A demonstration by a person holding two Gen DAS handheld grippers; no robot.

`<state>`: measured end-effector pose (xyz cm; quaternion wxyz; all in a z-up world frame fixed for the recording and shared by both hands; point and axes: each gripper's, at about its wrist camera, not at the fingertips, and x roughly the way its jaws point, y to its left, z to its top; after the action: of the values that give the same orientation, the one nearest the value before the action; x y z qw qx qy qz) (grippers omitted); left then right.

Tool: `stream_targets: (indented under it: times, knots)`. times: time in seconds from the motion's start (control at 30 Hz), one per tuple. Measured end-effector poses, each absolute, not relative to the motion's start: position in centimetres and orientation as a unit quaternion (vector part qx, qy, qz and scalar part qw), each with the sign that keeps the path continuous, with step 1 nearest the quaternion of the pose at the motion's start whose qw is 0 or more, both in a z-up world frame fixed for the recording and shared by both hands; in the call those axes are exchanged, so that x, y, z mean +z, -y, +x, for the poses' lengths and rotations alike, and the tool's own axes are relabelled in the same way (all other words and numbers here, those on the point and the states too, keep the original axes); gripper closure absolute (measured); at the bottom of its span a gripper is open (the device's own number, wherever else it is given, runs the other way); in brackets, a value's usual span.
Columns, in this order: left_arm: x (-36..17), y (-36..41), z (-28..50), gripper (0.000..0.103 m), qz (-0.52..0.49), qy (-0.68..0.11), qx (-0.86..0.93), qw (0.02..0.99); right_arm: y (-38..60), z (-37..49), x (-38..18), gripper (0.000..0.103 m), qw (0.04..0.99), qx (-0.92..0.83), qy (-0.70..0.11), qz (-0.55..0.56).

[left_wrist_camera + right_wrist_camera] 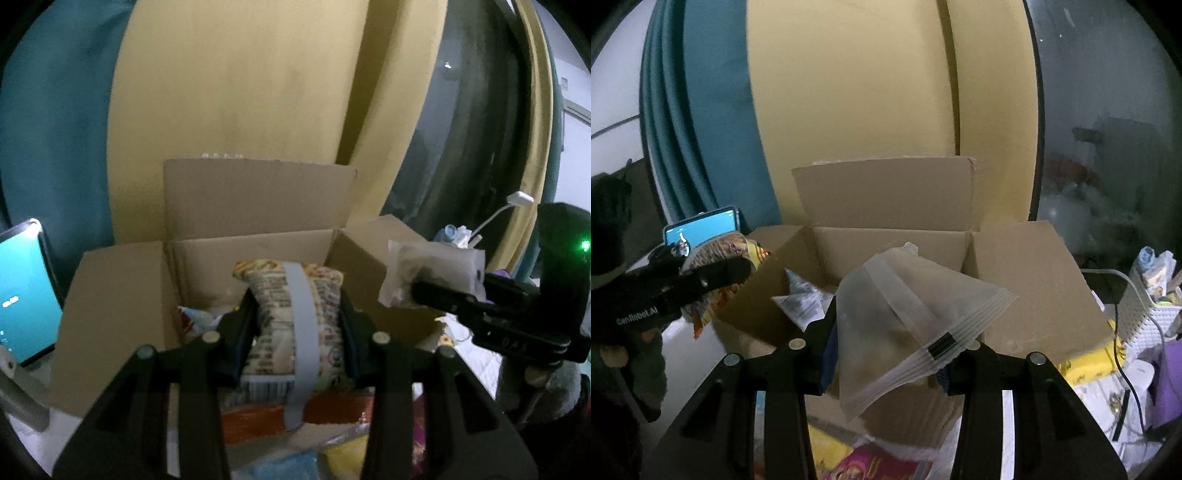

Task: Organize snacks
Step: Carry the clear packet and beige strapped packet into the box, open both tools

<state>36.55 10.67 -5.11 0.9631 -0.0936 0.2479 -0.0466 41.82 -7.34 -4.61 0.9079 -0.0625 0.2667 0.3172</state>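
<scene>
L gripper (297, 332) clamps printed snack packet (291, 321) betw. both fingers, above open cardboard box (118, 295); R gripper (886, 354) pinches frosted zip bag (908, 314) likewise, w/ bag over box's near edge.

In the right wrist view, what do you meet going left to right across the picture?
Left gripper clamping a printed snack packet → open cardboard box with the right gripper's translucent zip bag before it → white woven basket.

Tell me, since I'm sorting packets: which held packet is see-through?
The zip bag in the right gripper; the left gripper holds a printed snack packet.
</scene>
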Motion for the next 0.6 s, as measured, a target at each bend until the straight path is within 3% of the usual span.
stream_targets:
  times: [0.27,0.3,0.37,0.43,0.5,0.6]
  knots:
    - [-6.6,-10.3,39.3,0.061,-0.087,-0.270,-0.034,0.958,5.6,44.8,-5.8,0.059,0.900,0.332,-0.276,-0.060]
    - [-6.9,-10.3,39.6,0.057,-0.088,-0.277,-0.035,0.956,5.4,45.0,-6.0,0.059,0.899,0.332,-0.277,-0.059]
    - [-7.2,-10.3,39.7,0.054,-0.093,-0.283,-0.039,0.954,4.7,45.4,-6.5,0.052,0.894,0.340,-0.286,-0.062]
    - [-7.3,-10.3,39.6,0.051,-0.097,-0.285,-0.038,0.953,4.2,45.4,-6.8,0.032,0.890,0.346,-0.289,-0.067]
    - [-7.3,-10.4,39.4,0.035,-0.100,-0.284,-0.037,0.953,3.9,44.9,-6.8,0.032,0.890,0.348,-0.286,-0.071]
    - [-6.9,-10.7,38.5,0.029,-0.111,-0.277,-0.038,0.954,3.8,44.4,-6.6,0.031,0.892,0.344,-0.284,-0.075]
